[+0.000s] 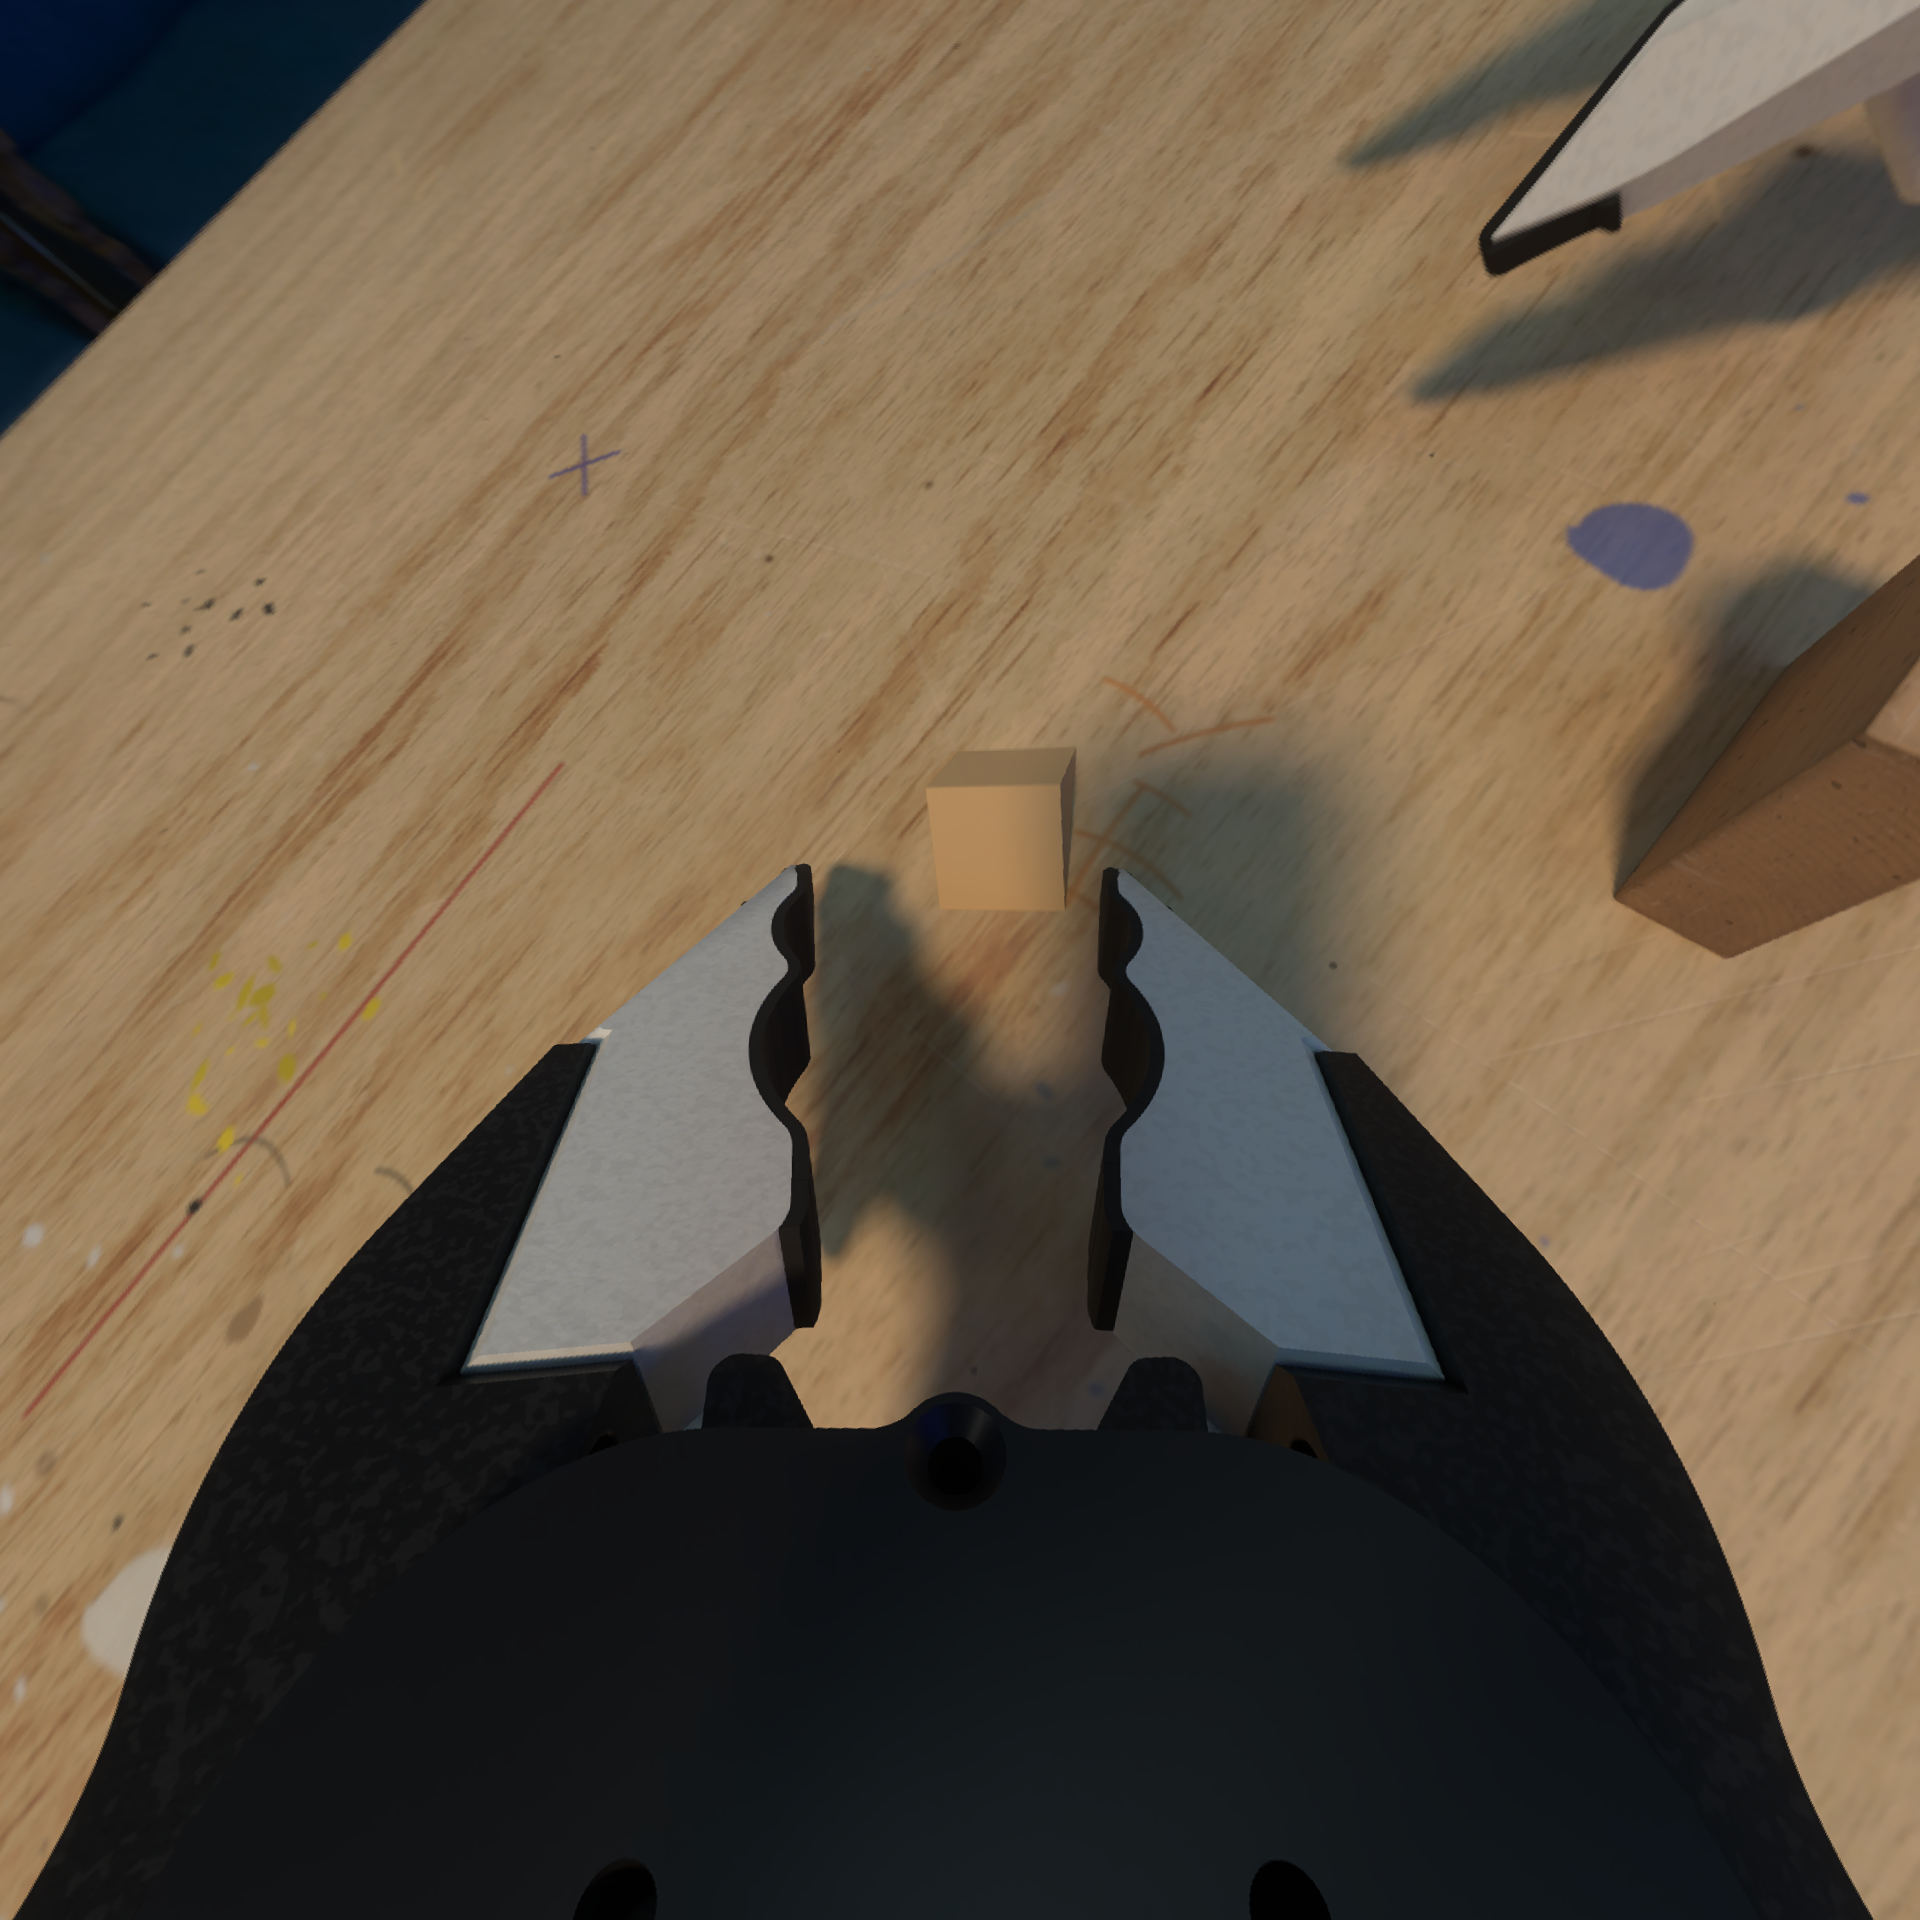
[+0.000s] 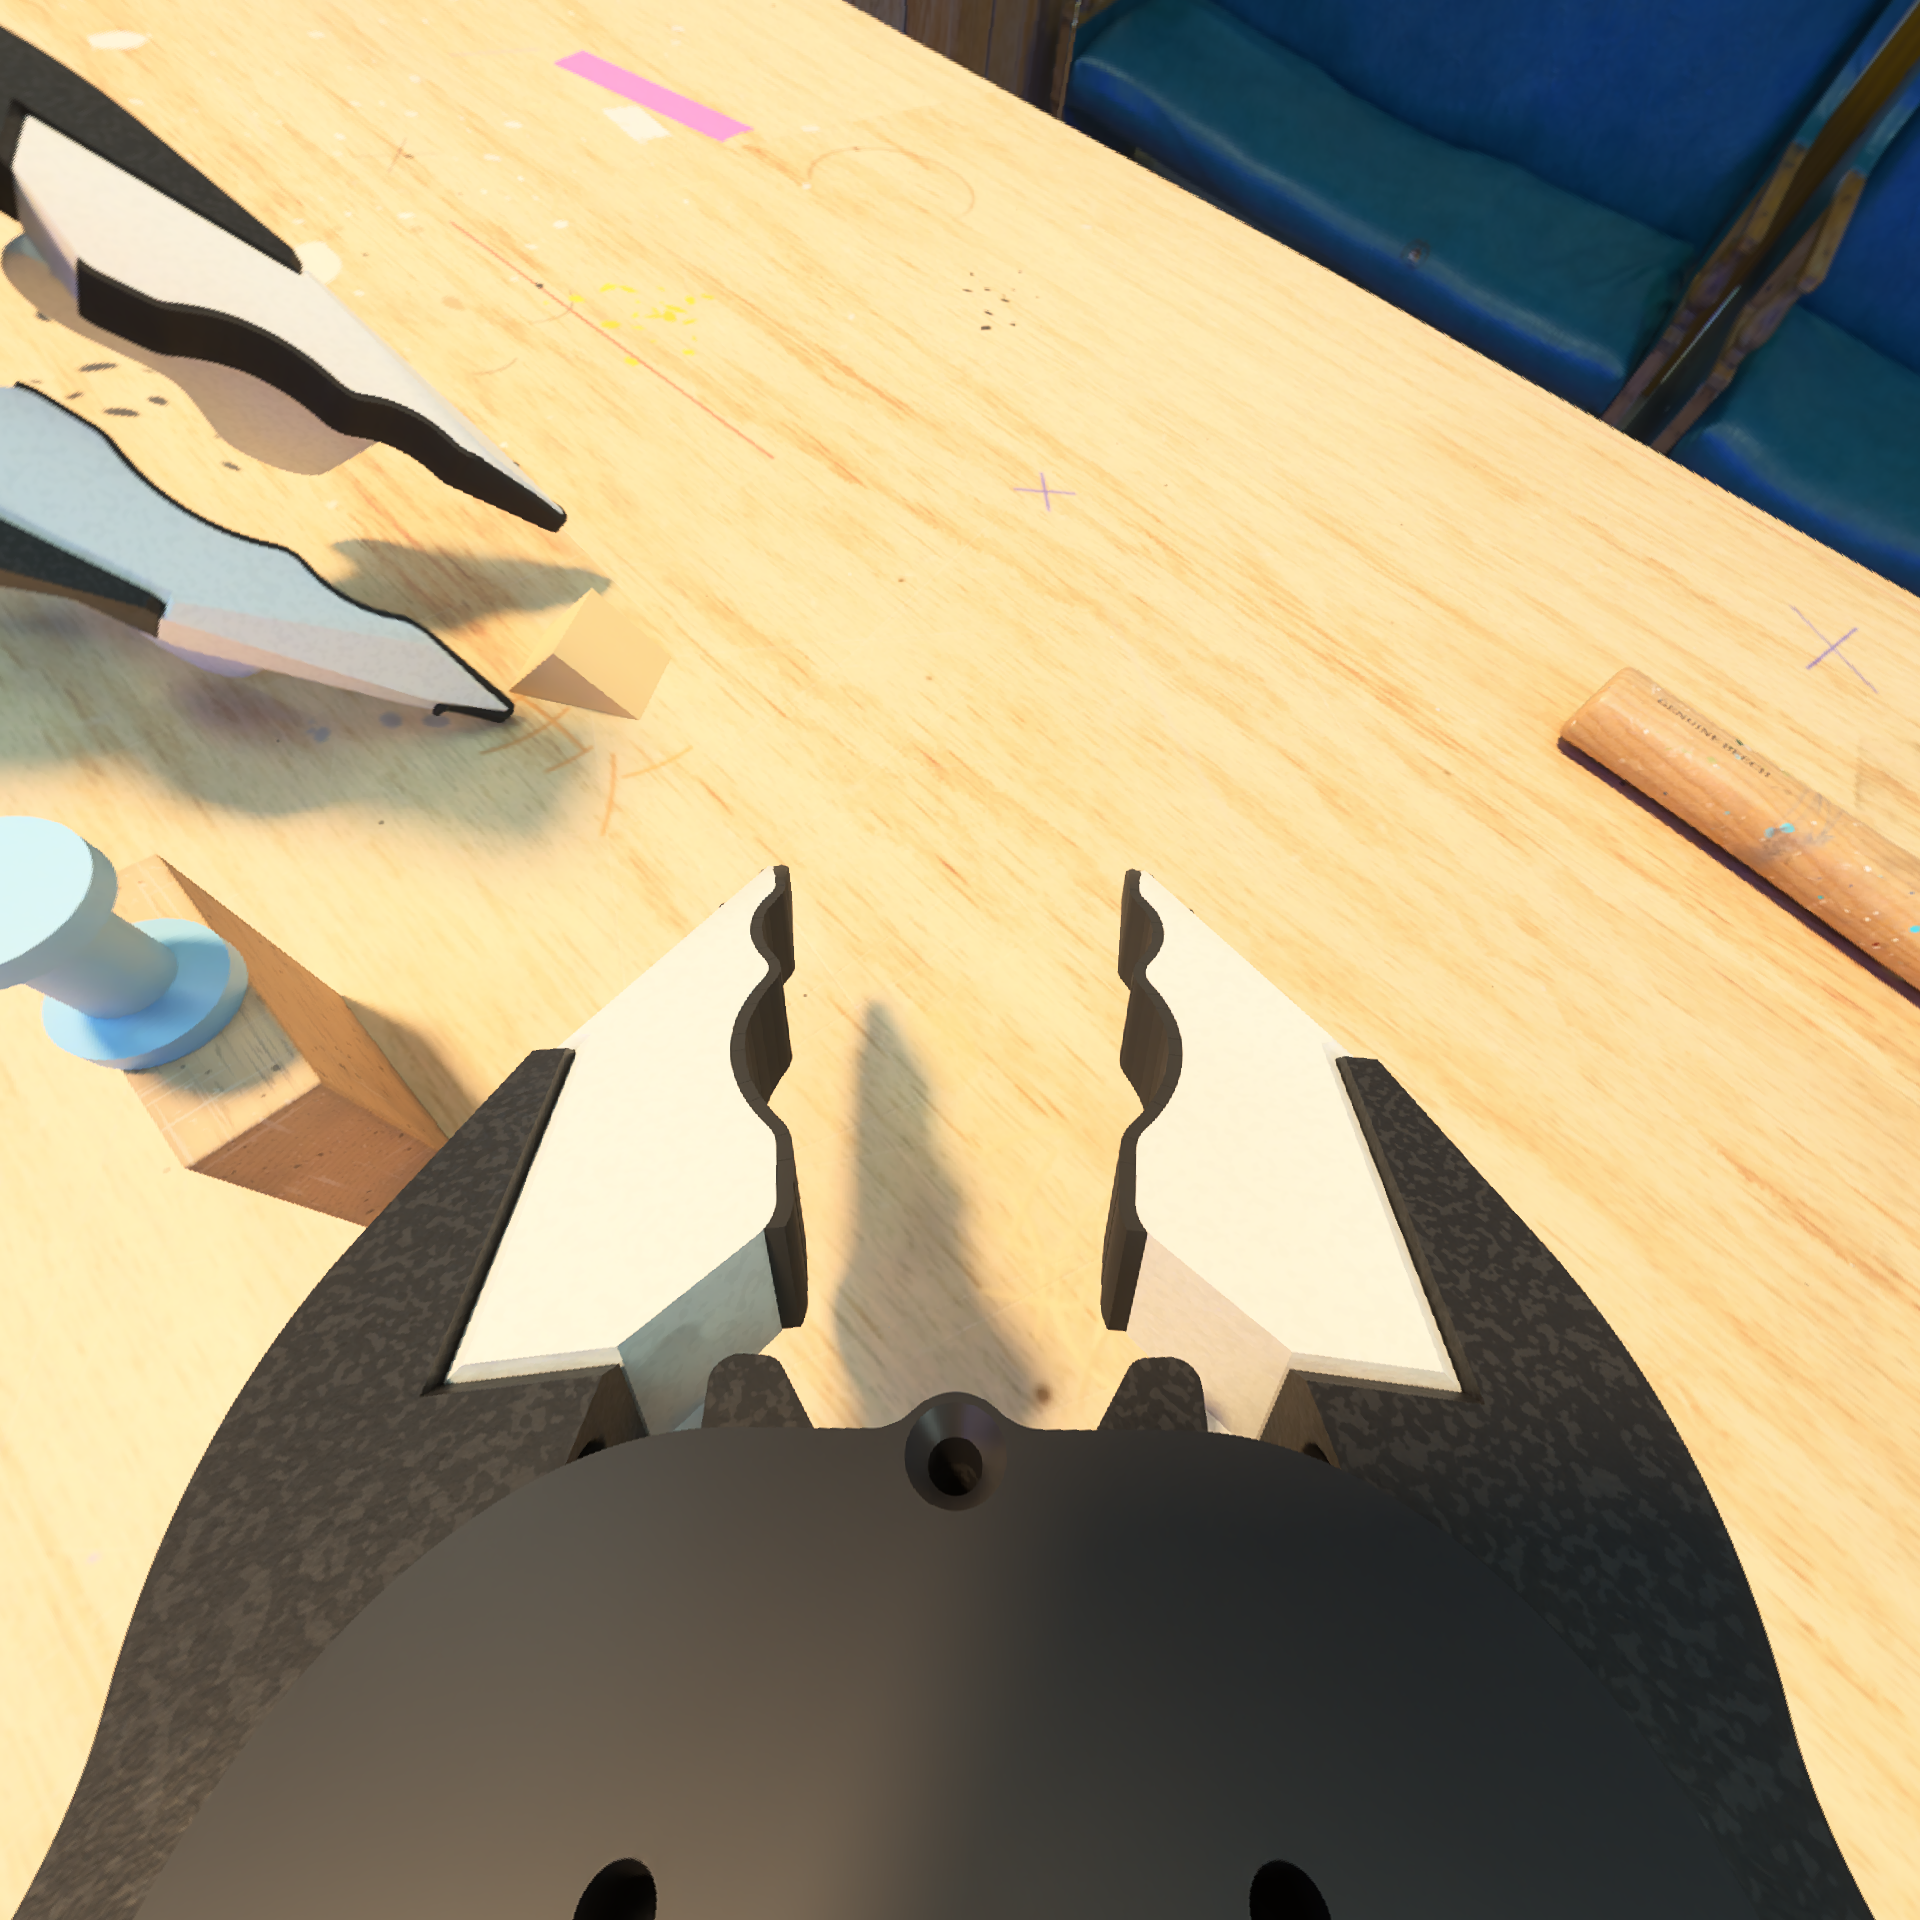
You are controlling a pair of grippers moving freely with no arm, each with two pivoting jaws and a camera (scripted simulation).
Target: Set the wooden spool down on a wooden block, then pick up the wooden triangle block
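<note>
The small light wooden triangle block point(image 1: 1001, 831) lies on the table just ahead of my open left gripper point(image 1: 956, 883), between the lines of its fingertips, not touched. In the right wrist view the block point(image 2: 597, 660) lies at the tips of the left gripper point(image 2: 530, 613). The pale blue spool point(image 2: 104, 956) stands on a brown wooden block point(image 2: 301, 1081) at the left; that block also shows in the left wrist view point(image 1: 1787, 800). My right gripper point(image 2: 956, 878) is open and empty over bare table.
A wooden handle point(image 2: 1745, 821) lies at the right of the table point(image 2: 1143, 520). Blue padded seats point(image 2: 1455, 156) stand past the far edge. A pink tape strip point(image 2: 655, 94) is stuck down far off. One right-gripper finger point(image 1: 1704, 114) shows at the top right.
</note>
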